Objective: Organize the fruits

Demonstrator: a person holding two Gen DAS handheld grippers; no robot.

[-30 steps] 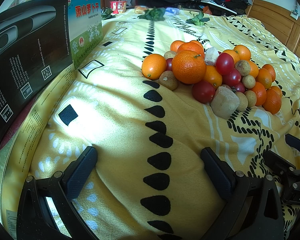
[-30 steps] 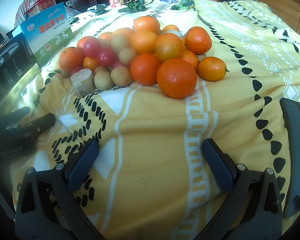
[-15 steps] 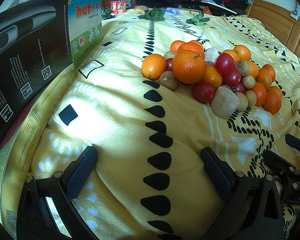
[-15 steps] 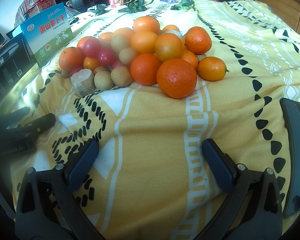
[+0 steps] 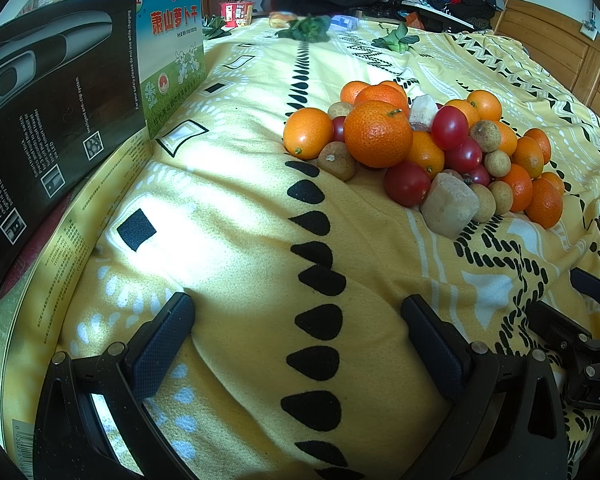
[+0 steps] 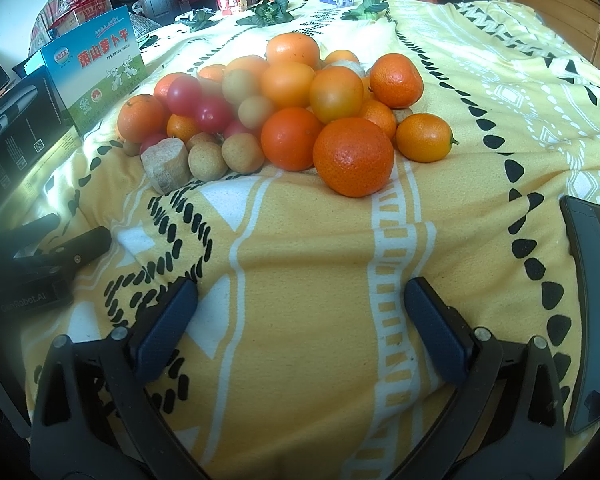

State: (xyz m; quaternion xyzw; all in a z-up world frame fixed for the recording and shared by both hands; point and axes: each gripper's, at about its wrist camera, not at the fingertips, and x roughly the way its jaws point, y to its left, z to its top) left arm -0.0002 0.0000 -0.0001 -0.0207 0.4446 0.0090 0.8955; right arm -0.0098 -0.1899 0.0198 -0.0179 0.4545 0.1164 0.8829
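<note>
A pile of fruit lies on a yellow patterned blanket (image 5: 236, 240): oranges (image 5: 377, 133), kumquats (image 5: 307, 133), red cherry tomatoes (image 5: 406, 183), brown longans (image 5: 337, 161) and a beige cut chunk (image 5: 449, 205). In the right wrist view the same pile shows with a large orange (image 6: 353, 157) nearest, a kumquat (image 6: 424, 137) to its right and the beige chunk (image 6: 166, 165) at left. My left gripper (image 5: 296, 340) is open and empty, well short of the pile. My right gripper (image 6: 300, 320) is open and empty, short of the large orange.
A black box (image 5: 44, 120) and a blue-green box (image 5: 172, 48) stand along the left. A dark phone (image 6: 596, 304) lies on the blanket at the right. Green leaves (image 5: 308, 30) and clutter lie far back. A wooden headboard (image 5: 560, 52) stands at the right.
</note>
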